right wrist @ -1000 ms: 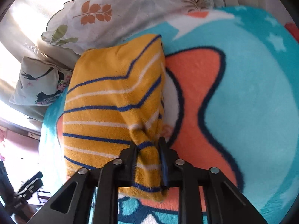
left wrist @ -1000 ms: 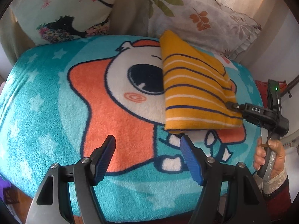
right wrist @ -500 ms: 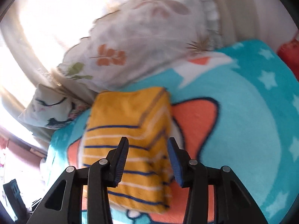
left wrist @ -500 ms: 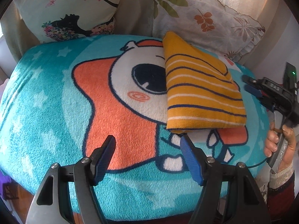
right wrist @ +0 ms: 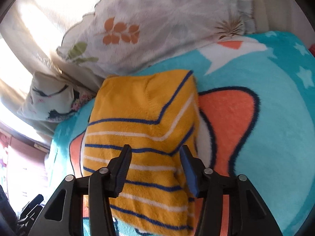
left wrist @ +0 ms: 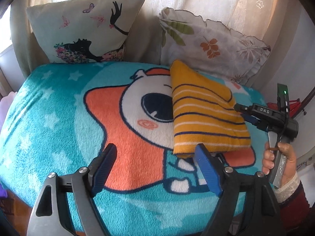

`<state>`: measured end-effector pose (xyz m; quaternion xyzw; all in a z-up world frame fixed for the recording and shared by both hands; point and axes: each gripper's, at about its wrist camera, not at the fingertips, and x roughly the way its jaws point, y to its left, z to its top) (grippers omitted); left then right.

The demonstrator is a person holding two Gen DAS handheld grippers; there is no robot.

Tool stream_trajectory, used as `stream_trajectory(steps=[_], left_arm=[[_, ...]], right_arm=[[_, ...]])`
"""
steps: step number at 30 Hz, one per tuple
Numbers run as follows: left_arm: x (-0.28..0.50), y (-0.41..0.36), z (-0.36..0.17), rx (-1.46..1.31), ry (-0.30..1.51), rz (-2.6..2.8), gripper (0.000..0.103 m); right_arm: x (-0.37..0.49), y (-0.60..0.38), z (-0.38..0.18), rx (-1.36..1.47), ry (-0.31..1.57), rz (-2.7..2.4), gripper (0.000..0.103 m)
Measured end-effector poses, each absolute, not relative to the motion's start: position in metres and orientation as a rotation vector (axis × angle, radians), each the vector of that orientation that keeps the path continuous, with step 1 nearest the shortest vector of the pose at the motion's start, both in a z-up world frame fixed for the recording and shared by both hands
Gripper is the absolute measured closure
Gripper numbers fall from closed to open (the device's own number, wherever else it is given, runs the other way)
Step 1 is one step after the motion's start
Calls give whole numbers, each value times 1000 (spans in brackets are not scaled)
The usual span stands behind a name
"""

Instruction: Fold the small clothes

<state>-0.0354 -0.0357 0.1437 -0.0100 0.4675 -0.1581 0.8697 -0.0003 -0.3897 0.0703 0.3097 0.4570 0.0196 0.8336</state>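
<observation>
I have the yellow striped garment (right wrist: 141,137) folded into a thick packet, lying on the turquoise cartoon blanket (left wrist: 49,118) towards its far right part, its far corner just below the leaf-print pillow (left wrist: 212,45). My right gripper (right wrist: 155,169) has just been opening: its jaws stand apart over the near edge of the packet, the cloth below them and no pad pressing on it, so it is released. My left gripper (left wrist: 155,169) has also just opened wider and grasps nothing; it hangs over bare blanket, with the packet's near left corner just beyond its right finger.

I judge the fold as finished, or nearly so, and the step in hand as letting go cleanly. To do that well I would lift both grippers straight off, keeping the pads clear of the plush nap so nothing drags the top layer open. The packet looks bulky and springy; if it relaxes, I would press it flat with 1 set of fingers before moving on. The butterfly pillow (left wrist: 86,31) at far left plays no part.
</observation>
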Motion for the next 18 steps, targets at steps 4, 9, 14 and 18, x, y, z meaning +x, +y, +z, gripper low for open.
stream_trajectory(steps=[4, 9, 14, 18], left_arm=[[-9, -51, 136, 40, 999, -353, 22], [41, -85, 110, 57, 1062, -432, 22], [100, -107, 84, -108, 1151, -605, 22], [140, -126, 53, -175, 1238, -693, 22]], right_arm=[[-5, -408, 69, 693, 966, 2, 35], [6, -414, 58, 698, 988, -1, 33], [29, -415, 46, 754, 990, 16, 32], [53, -409, 28, 775, 1035, 3, 30]])
